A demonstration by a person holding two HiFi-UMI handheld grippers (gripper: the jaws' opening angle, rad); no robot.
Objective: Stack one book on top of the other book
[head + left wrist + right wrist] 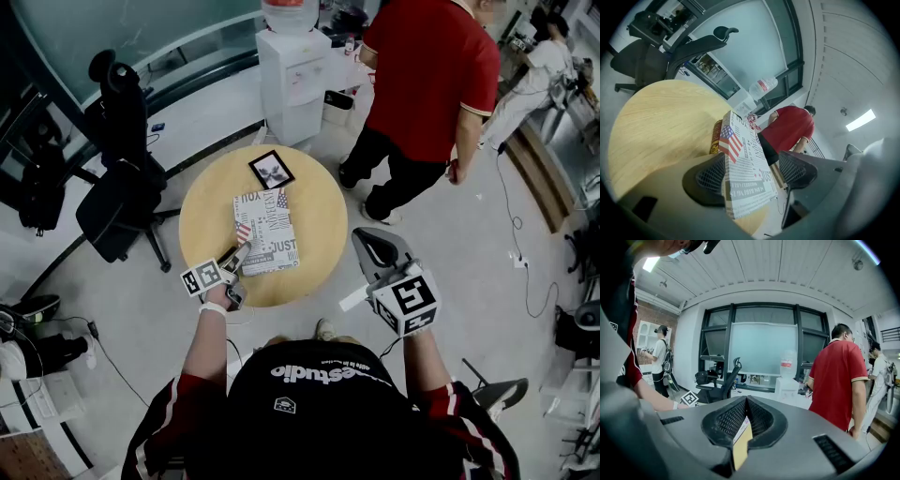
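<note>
A book with newspaper print and a flag (267, 232) lies on the round wooden table (323, 216). My left gripper (239, 255) is at its near left corner. In the left gripper view that corner (745, 164) sits between the open jaws (752, 171). The left pad (710, 176) is against the book and the right pad (799, 168) stands off the cover. A brown spine with gold print (715, 138) shows under the book. A small black-covered book (271, 169) lies at the table's far side. My right gripper (364, 236) hangs shut off the table's right edge; its pads meet (746, 416).
A person in a red shirt (431, 84) stands just beyond the table, beside a white water dispenser (293, 80). A black office chair (117, 187) stands to the left. Another person (539, 75) is at the far right. Cables run across the floor at right.
</note>
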